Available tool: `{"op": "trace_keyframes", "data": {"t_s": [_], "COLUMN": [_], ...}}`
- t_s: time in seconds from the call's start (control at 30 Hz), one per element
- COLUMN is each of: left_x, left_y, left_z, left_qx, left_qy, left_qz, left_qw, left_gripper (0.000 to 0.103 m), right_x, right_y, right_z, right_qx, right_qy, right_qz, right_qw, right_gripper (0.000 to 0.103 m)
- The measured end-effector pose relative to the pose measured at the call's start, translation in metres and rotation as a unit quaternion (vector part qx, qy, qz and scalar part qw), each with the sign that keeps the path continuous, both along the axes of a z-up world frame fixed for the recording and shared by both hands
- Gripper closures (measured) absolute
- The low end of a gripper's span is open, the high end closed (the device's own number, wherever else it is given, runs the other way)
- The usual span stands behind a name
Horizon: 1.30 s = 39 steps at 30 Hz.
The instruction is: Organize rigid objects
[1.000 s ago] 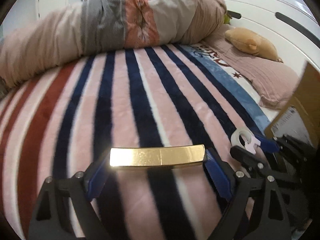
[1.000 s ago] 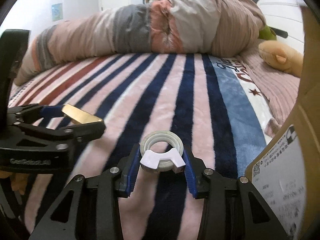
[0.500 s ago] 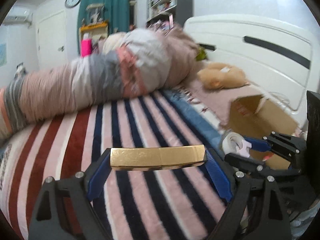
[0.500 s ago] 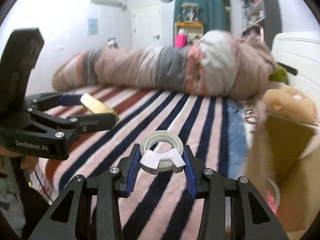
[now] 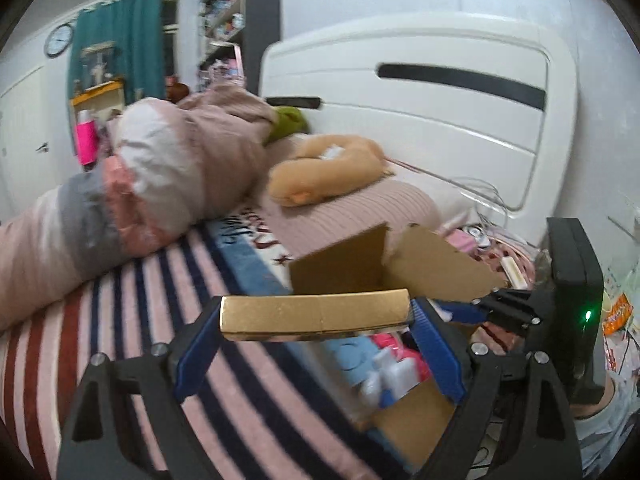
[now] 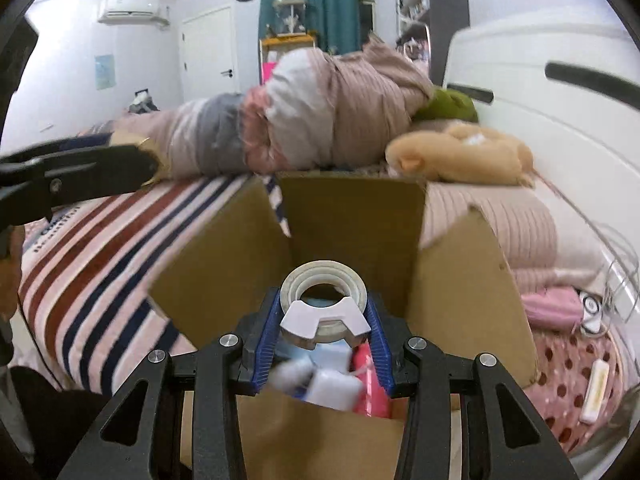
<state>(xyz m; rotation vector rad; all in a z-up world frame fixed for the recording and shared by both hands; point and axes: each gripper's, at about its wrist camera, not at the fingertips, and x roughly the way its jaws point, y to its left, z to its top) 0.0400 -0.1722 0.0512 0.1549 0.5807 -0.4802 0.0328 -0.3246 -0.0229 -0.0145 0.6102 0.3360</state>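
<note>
My left gripper [image 5: 316, 316] is shut on a flat gold box [image 5: 316, 311], held level in the air beside the open cardboard box [image 5: 436, 264]. My right gripper [image 6: 324, 320] is shut on a white tape roll with a white dispenser clip [image 6: 323, 300], held directly over the opening of the cardboard box [image 6: 352, 216]. Inside the box lie several white, pale blue and pink items [image 6: 336, 376]. The right gripper also shows at the right in the left wrist view [image 5: 480, 308]; the left gripper shows at the left in the right wrist view [image 6: 80, 168].
The box stands on a bed with a striped blanket [image 5: 120, 320]. A rolled quilt [image 6: 312, 112] lies along the far side, a tan plush toy [image 6: 460, 152] on a pink pillow [image 5: 360, 212], and a white headboard [image 5: 440, 92] at right. Small clutter and cables [image 6: 592, 360] lie right of the box.
Both grippers have lifted and swung right from above the striped blanket to the cardboard box. The tape roll is now over the box opening; both keep their hold.
</note>
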Motion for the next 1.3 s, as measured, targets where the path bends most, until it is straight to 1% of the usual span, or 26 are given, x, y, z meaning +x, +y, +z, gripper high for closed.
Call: {"op": "trace_keyframes", "data": {"t_s": [0.1, 0.2, 0.33, 0.5, 0.6, 0.9, 1.07, 1.17, 1.3], "left_x": [0.011, 0.021, 0.031, 0.033, 0.032, 0.027, 0.027, 0.027, 0.023], "left_y": [-0.025, -0.038, -0.045, -0.051, -0.052, -0.056, -0.053, -0.049, -0.038], "left_z": [-0.008, -0.014, -0.024, -0.034, -0.036, -0.041, -0.041, -0.04, -0.033], "left_qx": [0.01, 0.02, 0.03, 0.058, 0.077, 0.117, 0.109, 0.101, 0.079], "left_qy": [0.018, 0.035, 0.061, 0.073, 0.069, 0.049, 0.052, 0.054, 0.052], "left_qz": [-0.015, -0.02, -0.028, -0.031, -0.031, -0.037, -0.039, -0.032, -0.027], "left_qw": [0.9997, 0.999, 0.9973, 0.9951, 0.9941, 0.9913, 0.9919, 0.9929, 0.9952], "left_gripper": [0.014, 0.014, 0.014, 0.014, 0.014, 0.014, 0.013, 0.013, 0.013], "right_x": [0.005, 0.006, 0.0, -0.003, -0.003, -0.002, -0.001, -0.001, -0.001], "right_y": [-0.008, -0.014, -0.021, -0.023, -0.022, -0.019, -0.018, -0.017, -0.016], "right_z": [-0.007, -0.01, -0.013, -0.013, -0.013, -0.011, -0.012, -0.011, -0.009], "right_qx": [-0.005, -0.001, 0.01, 0.014, 0.011, 0.008, 0.006, 0.005, 0.005], "right_qy": [0.002, 0.001, -0.001, -0.006, -0.006, -0.006, -0.003, -0.003, -0.002], "right_qz": [0.007, 0.017, 0.025, 0.03, 0.026, 0.019, 0.02, 0.021, 0.025], "right_qw": [1.0, 1.0, 1.0, 0.999, 1.0, 1.0, 1.0, 1.0, 1.0], "right_gripper": [0.066, 0.066, 0.066, 0.066, 0.066, 0.066, 0.066, 0.066, 0.065]}}
